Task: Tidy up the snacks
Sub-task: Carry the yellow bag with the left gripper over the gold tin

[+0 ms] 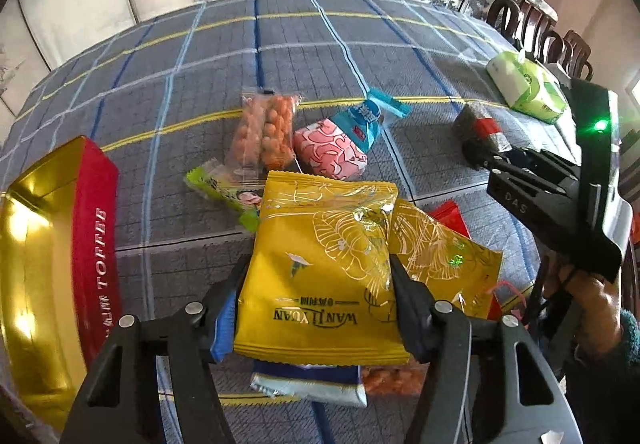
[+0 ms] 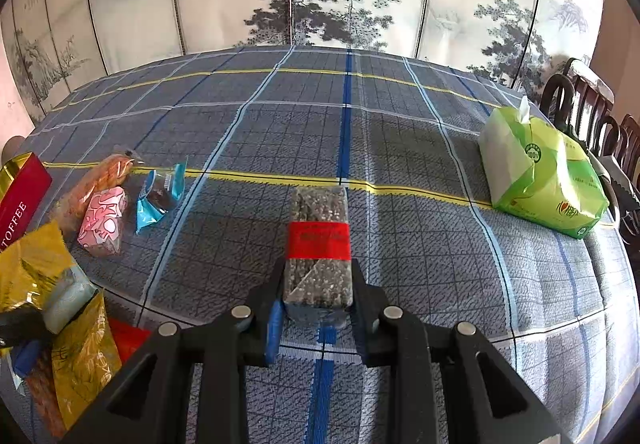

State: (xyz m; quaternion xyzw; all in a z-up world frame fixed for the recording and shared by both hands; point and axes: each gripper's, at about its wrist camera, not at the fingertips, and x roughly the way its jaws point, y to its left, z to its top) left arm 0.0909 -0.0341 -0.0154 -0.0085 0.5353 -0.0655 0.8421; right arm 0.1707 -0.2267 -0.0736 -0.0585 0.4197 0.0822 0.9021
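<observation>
Your yellow "WAN LI YUAN" packet (image 1: 320,268) sits between left jaws, both pads against its sides, raised above pile. Second yellow packet (image 1: 444,256) lies just beside it, crumpled, partly tucked under. Your seed bar (image 2: 320,244), clear wrap with red band, juts forward from closed right jaws. On cloth ahead: orange nut bag (image 1: 264,131), pink patterned packet (image 1: 330,153) touching it, blue-ended wrapper (image 1: 370,115), green packet (image 1: 224,189). Red "TOFFEE" box (image 1: 94,244), gold inside, stands open at your left.
</observation>
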